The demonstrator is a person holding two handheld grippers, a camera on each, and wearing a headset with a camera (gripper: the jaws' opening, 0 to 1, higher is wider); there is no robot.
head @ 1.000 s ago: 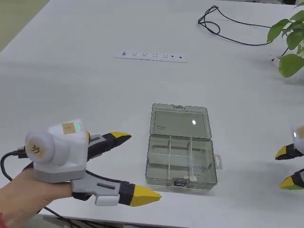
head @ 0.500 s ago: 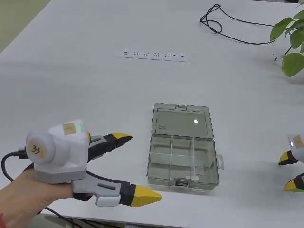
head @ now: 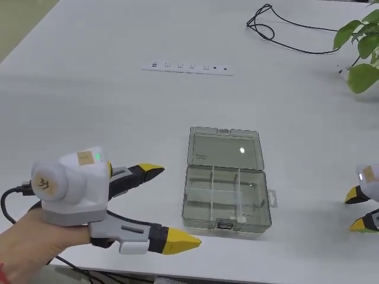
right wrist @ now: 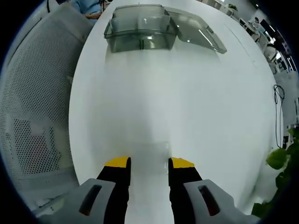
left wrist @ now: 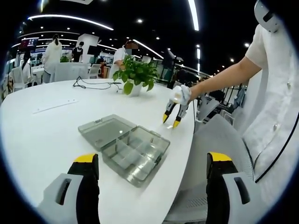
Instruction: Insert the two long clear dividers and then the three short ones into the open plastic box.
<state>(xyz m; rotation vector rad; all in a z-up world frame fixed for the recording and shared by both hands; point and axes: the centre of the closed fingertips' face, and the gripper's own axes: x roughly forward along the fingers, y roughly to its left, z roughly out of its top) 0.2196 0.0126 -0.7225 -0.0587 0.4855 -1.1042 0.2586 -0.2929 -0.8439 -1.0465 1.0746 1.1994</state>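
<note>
The open plastic box (head: 201,219) sits on the white table (head: 118,106), its lid (head: 225,151) laid back on the far side and clear dividers (head: 212,184) standing inside. Left of the box, the left gripper (head: 173,206) hovers empty, jaws spread wide. Well right of the box, the right gripper (head: 354,210) has jaws slightly parted around a faint clear outline; whether they pinch anything, I cannot tell

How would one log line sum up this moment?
plastic box: open, dividers inside | left gripper: open, empty | right gripper: open, empty
</note>
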